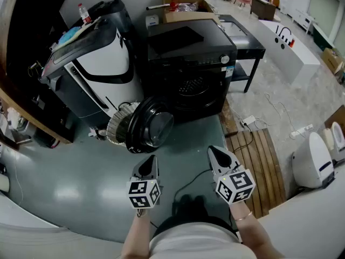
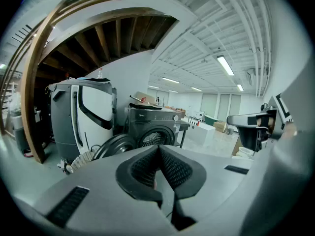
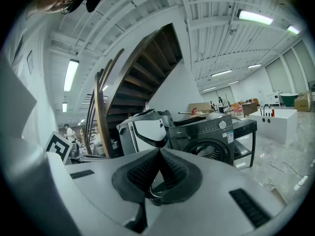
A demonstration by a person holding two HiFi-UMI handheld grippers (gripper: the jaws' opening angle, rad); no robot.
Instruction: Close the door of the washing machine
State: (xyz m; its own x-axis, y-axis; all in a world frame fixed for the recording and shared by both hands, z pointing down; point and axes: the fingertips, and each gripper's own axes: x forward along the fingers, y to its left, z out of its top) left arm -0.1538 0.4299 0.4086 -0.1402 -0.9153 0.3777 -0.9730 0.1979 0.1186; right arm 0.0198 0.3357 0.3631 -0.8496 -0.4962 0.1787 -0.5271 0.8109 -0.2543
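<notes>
Left gripper view: claw (image 2: 158, 149) closed (empty).

Grey left tool (image 1: 151, 161), right tool (image 1: 212, 150), checkered marker cubes (image 1: 144, 193), white top (image 1: 188, 245)

We count one black washing machine (image 1: 188, 63) at twelve o'clock, one round door (image 1: 151, 125), one cardboard box (image 1: 186, 9), one bottle (image 1: 84, 14) at ten o'clock, and two grippers: left gripper (image 1: 147, 165), right gripper (image 1: 218, 155).
</notes>
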